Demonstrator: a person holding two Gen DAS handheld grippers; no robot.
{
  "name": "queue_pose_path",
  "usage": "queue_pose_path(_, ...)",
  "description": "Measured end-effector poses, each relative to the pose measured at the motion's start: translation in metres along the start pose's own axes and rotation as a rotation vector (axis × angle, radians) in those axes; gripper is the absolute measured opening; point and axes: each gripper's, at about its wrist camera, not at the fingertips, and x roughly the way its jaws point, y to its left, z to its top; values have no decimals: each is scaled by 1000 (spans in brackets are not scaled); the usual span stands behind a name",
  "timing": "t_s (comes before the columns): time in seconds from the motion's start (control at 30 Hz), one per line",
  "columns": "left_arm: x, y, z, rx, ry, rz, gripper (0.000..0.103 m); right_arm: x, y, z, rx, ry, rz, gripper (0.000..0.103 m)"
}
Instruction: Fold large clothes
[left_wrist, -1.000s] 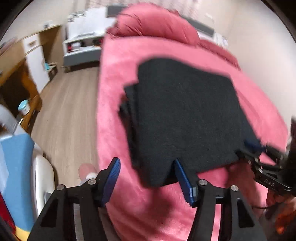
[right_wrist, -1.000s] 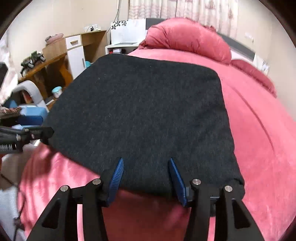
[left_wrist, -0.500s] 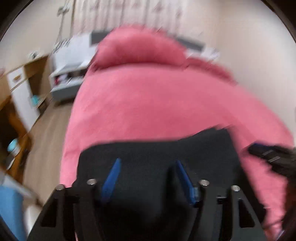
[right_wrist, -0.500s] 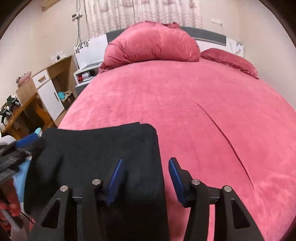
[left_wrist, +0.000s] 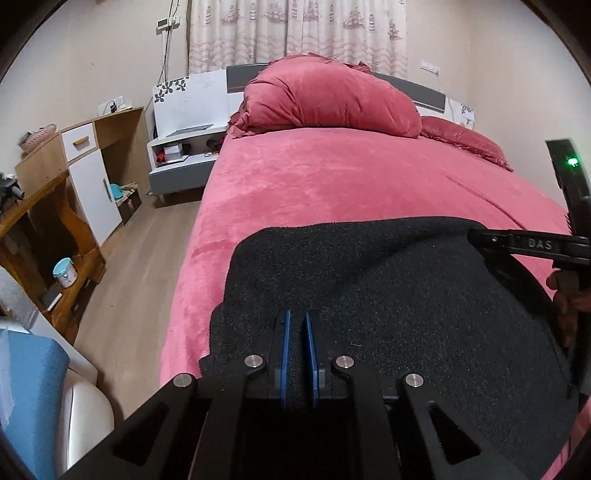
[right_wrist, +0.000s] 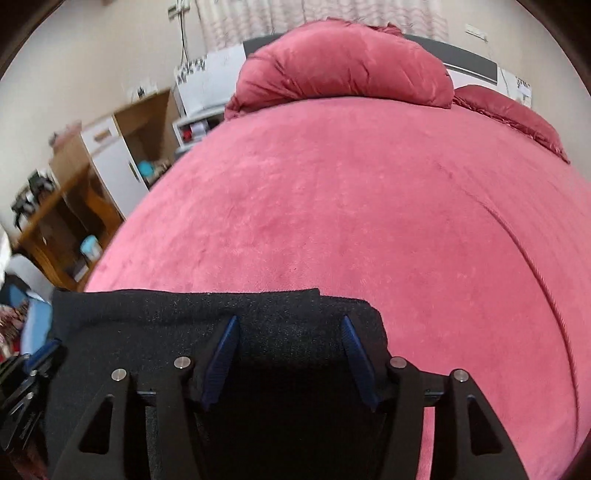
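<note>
Treat the folded black fleece garment as soft and limp: with the left hand-held gripper clamped on its near edge, take the right-hand corner beside it with the right hand-held gripper, whose jaws stand apart.

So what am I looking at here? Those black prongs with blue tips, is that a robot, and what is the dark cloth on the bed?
No robot: a person carries a hand-held clamp in each hand, with a camera on each looking along its two blue-padded fingers.

One picture is from the left gripper. Its jaws are shut, with the black garment lying under and around the pads; whether cloth is pinched is unclear. At that picture's right edge the other clamp reaches the garment's edge.

The other picture is from the right gripper. Its jaws, which have just been opening, stand apart over the same folded garment, not pressing on it.

The garment lies at the near end of the pink bed, with a red duvet piled at the head.
</note>
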Motion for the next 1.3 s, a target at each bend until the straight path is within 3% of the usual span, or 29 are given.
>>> queue_pose_path(0.07, -9, 0, 1, 5, 1, -18, 11, -8, -5, -5, 34, 4, 2, 59)
queue_pose_path(0.17, -25, -5, 1, 22, 13, -21, 21, -31, 0, -14, 76, 1, -112, 66)
queue_pose_path(0.2, -33, -9, -1, 26, 15, -14, 36, -41, 4, -22, 93, -7, -131, 66)
queue_pose_path(0.23, -40, -12, -5, 30, 14, -9, 62, -51, 7, -31, 113, -16, -129, 66)
queue_pose_path(0.27, -49, -17, -9, 31, 10, 10, 78, -59, 11, -40, 128, -21, -118, 66)
queue_pose_path(0.3, -58, -22, -15, 30, 1, 65, 98, -67, 15, -50, 140, -20, -110, 66)
queue_pose_path(0.33, -67, -25, -20, 30, -16, 101, 100, -77, 22, -64, 152, -15, -115, 66)
queue_pose_path(0.4, -84, -33, -32, 40, -24, 102, 100, -88, 32, -82, 157, -15, -137, 67)
queue_pose_path(0.67, -118, -44, -57, 11, 64, 138, 103, -138, 72, -134, 88, -50, -159, 82)
queue_pose_path(0.9, -129, -44, -69, -50, 155, 130, 103, -158, 75, -157, 109, -53, -164, 83)
queue_pose_path(1.3, -130, -49, -72, -55, 183, 109, 103, -174, 85, -175, 42, -96, -170, 83)
